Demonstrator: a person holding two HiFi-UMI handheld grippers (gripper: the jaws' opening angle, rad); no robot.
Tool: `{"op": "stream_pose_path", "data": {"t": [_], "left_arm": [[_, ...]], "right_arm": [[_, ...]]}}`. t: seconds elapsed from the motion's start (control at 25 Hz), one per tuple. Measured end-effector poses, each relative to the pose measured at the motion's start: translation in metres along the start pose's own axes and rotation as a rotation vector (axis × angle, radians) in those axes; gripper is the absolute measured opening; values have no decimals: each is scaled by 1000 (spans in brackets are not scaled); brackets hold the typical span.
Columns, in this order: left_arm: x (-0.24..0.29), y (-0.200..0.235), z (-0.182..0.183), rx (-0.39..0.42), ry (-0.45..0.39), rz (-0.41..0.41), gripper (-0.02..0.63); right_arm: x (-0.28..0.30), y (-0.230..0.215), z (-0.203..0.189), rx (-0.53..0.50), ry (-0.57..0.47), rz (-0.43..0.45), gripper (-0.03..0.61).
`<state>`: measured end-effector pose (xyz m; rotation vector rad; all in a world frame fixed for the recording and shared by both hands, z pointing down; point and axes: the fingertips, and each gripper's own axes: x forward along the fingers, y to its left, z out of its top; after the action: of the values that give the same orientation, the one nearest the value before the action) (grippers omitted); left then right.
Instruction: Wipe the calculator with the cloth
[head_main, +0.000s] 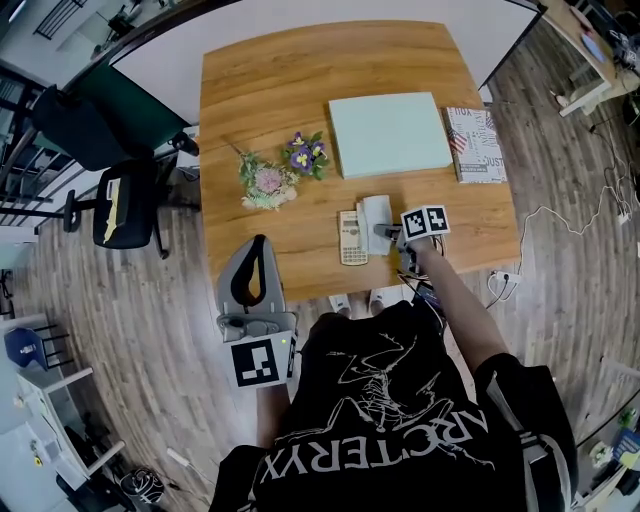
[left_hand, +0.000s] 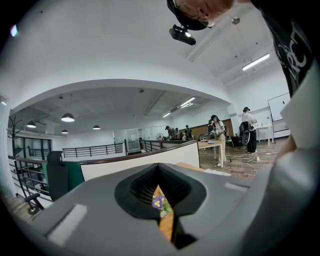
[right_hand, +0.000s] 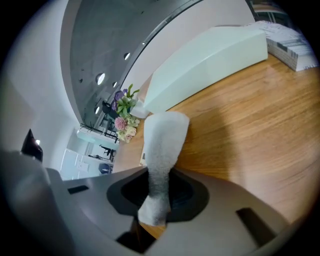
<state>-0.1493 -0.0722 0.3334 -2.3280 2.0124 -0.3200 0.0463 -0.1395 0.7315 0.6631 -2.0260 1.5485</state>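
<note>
A beige calculator (head_main: 352, 238) lies flat near the table's front edge. A white cloth (head_main: 376, 220) lies just to its right, touching its side. My right gripper (head_main: 386, 232) is shut on the cloth's near end. In the right gripper view the cloth (right_hand: 162, 145) runs from between the jaws out over the wood, and my right gripper (right_hand: 155, 202) pinches it. My left gripper (head_main: 258, 246) hangs off the table's front left edge, over the floor, shut and holding nothing. In the left gripper view my left gripper (left_hand: 163, 220) shows only a thin slit between its jaws.
On the wooden table (head_main: 260, 90) there are a pale green flat box (head_main: 390, 133), a printed book (head_main: 476, 145) to its right, and two small bunches of flowers (head_main: 268, 185) at the left. A black office chair (head_main: 125, 205) stands left of the table. Cables (head_main: 560, 215) lie on the floor at the right.
</note>
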Motion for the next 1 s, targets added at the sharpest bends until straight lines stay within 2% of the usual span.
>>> {"op": "stream_pose_path", "data": {"t": [0.08,0.16,0.36,0.52,0.64,0.76,1.0], "left_arm": [[2,-1,0,-2,-2,-6,9],[4,-1,-1,-4,-4,-11,9],[9,-1,-2,-9,-10,-21,9],[12,-2,-1,-12,-13,-30,9],[11,0,0,-11,-15,-27,9],[6,8,-2,-10,-6,-7,9],[-4,19,-6,-8,4,18,9]], "right_arm": [[-11,-12,-2,-18,7,-39,91],[-24,-14,-2,-19,-9,-35,91],[-51,53,5,-55,-81,156,91],[-27,107,-14,-78,-18,282,91],[8,120,-33,-78,49,291,91],[40,121,-44,-33,85,283,91],[62,102,-57,14,106,197,91]]}}
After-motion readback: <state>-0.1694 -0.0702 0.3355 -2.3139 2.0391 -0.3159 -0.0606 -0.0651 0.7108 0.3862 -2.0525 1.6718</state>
